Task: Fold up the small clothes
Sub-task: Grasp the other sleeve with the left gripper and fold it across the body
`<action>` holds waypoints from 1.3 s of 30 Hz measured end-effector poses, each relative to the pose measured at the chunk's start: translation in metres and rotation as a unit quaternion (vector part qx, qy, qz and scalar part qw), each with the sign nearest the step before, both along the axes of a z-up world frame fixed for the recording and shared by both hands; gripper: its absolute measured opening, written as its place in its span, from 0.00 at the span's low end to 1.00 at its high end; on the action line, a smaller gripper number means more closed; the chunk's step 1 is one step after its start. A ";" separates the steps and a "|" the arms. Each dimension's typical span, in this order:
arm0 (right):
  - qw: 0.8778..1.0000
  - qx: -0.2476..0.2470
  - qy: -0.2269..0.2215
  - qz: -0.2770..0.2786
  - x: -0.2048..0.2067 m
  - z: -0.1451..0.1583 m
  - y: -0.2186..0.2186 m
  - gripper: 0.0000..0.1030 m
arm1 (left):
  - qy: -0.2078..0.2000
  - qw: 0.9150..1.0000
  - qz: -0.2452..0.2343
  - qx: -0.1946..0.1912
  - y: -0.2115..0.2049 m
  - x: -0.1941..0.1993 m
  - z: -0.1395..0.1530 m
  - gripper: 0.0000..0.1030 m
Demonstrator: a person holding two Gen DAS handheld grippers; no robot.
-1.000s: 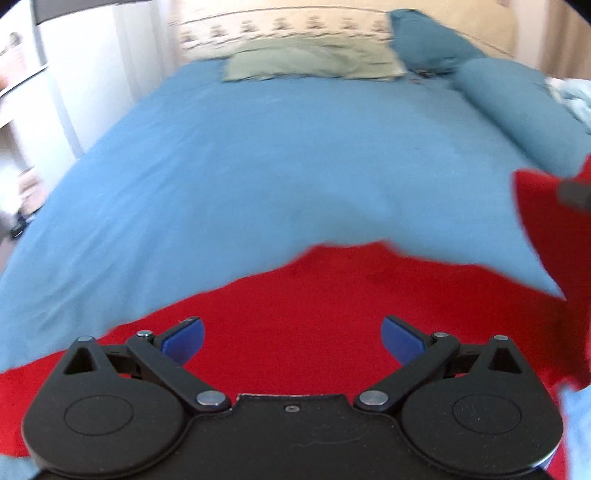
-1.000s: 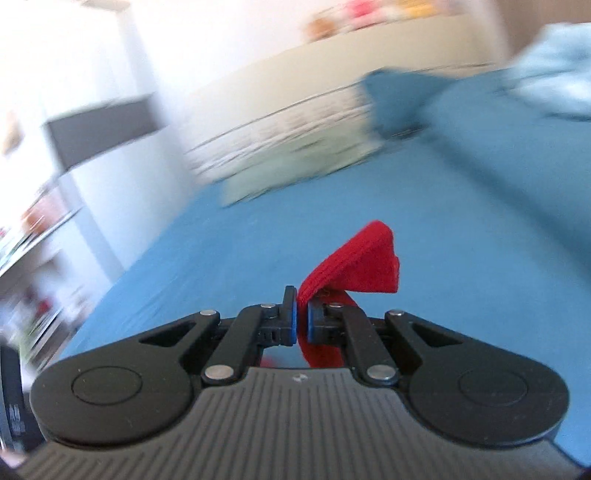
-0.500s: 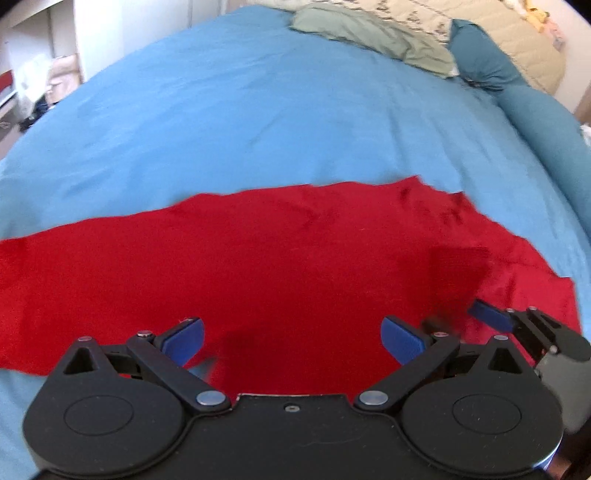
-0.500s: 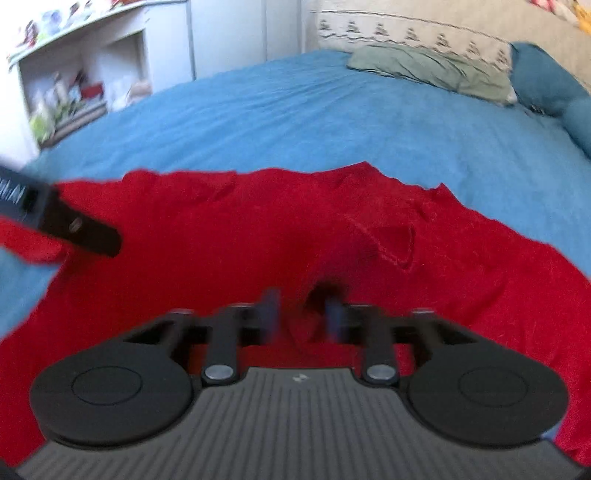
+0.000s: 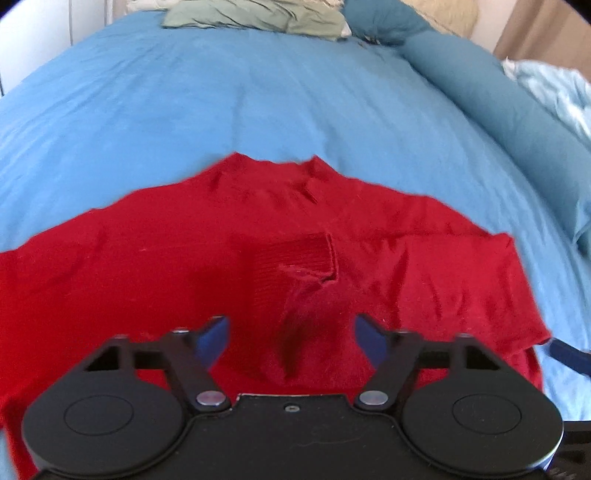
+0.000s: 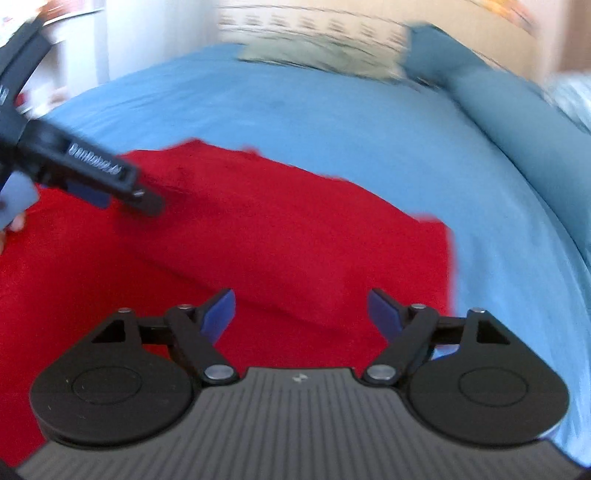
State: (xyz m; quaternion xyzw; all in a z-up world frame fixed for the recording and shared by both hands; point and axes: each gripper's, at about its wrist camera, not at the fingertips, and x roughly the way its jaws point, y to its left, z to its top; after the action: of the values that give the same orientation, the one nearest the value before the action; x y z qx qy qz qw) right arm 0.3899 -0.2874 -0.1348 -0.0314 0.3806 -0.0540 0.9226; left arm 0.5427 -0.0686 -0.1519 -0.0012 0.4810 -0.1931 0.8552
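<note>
Red garment point(image 5: 258, 258) flat, sleeve folded inward

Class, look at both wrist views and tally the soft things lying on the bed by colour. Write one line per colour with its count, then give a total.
Red: 1, the sweater spread flat on the bedcover.
Green: 1, the pillow at the head of the bed.
Dark blue: 2, the cushion and the long bolster.
Pale blue: 1, the crumpled cloth at the far right.
Total: 5
</note>
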 end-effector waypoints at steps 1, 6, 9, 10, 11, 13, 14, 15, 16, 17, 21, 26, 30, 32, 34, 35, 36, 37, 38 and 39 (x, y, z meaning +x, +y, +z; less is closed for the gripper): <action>1.000 0.003 0.007 -0.020 -0.003 -0.003 -0.012 0.94 | -0.001 1.000 0.001 0.006 -0.003 0.003 -0.004 0.51; 0.996 0.030 0.033 -0.082 -0.017 -0.025 -0.051 0.94 | -0.013 0.999 0.011 0.031 -0.011 0.017 -0.015 0.11; 0.994 0.052 0.026 -0.091 -0.020 -0.028 -0.062 0.94 | -0.030 0.999 0.022 0.025 -0.004 0.017 -0.002 0.06; 0.994 0.053 0.024 -0.094 -0.015 -0.028 -0.063 0.94 | -0.043 0.998 0.024 0.026 -0.002 0.016 0.005 0.05; 0.994 0.051 0.021 -0.095 -0.009 -0.027 -0.060 0.94 | -0.060 0.997 0.030 0.030 0.002 0.014 0.015 0.05; 0.994 0.044 0.014 -0.096 0.006 -0.025 -0.058 0.94 | -0.087 0.995 0.044 0.025 0.014 0.010 0.034 0.05; 0.994 0.042 0.013 -0.096 0.016 -0.026 -0.057 0.94 | -0.098 0.993 0.055 0.021 0.023 0.007 0.042 0.05; 0.995 0.040 0.014 -0.095 0.021 -0.028 -0.055 0.94 | -0.113 0.991 0.072 0.023 0.034 0.004 0.050 0.05; 0.995 0.039 0.016 -0.094 0.026 -0.030 -0.054 0.94 | -0.123 0.988 0.084 0.031 0.044 0.001 0.053 0.05; 0.995 0.037 0.019 -0.093 0.030 -0.032 -0.054 0.94 | -0.131 0.985 0.100 0.040 0.055 -0.003 0.054 0.05; 0.996 0.022 0.017 -0.085 0.039 -0.032 -0.045 0.94 | -0.099 0.981 0.160 0.039 0.101 -0.006 0.032 0.05; 0.996 -0.020 0.010 -0.087 0.053 -0.036 -0.046 0.93 | -0.072 0.982 0.169 0.033 0.118 -0.016 -0.001 0.05; 0.991 -0.003 0.007 -0.130 0.044 -0.037 -0.076 0.93 | -0.058 0.982 0.178 0.010 0.127 -0.026 -0.008 0.06; 0.991 0.009 0.012 -0.130 0.037 -0.038 -0.085 0.93 | -0.055 0.982 0.179 0.009 0.130 -0.030 -0.007 0.10; 0.993 -0.003 0.016 -0.114 0.034 -0.036 -0.085 0.93 | -0.051 0.982 0.179 0.018 0.131 -0.030 -0.008 0.13; 0.994 -0.009 0.018 -0.106 0.033 -0.034 -0.084 0.93 | -0.051 0.982 0.180 0.026 0.134 -0.032 -0.008 0.14; 0.995 -0.011 0.021 -0.099 0.032 -0.032 -0.085 0.93 | -0.051 0.981 0.182 0.033 0.137 -0.035 -0.006 0.15; 0.995 -0.007 0.025 -0.096 0.031 -0.031 -0.085 0.93 | -0.049 0.981 0.184 0.038 0.142 -0.041 -0.005 0.19; 0.995 -0.004 0.030 -0.093 0.030 -0.030 -0.085 0.93 | -0.047 0.980 0.188 0.047 0.146 -0.046 -0.002 0.22; 0.995 -0.008 0.034 -0.091 0.028 -0.027 -0.083 0.93 | -0.044 0.979 0.192 0.057 0.151 -0.052 0.001 0.22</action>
State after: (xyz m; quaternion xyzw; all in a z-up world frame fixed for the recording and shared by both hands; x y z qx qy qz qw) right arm 0.4184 -0.3702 -0.1614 -0.0062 0.4124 -0.1402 0.9001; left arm 0.4907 0.0828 -0.1513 -0.0364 0.4437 0.0024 0.8954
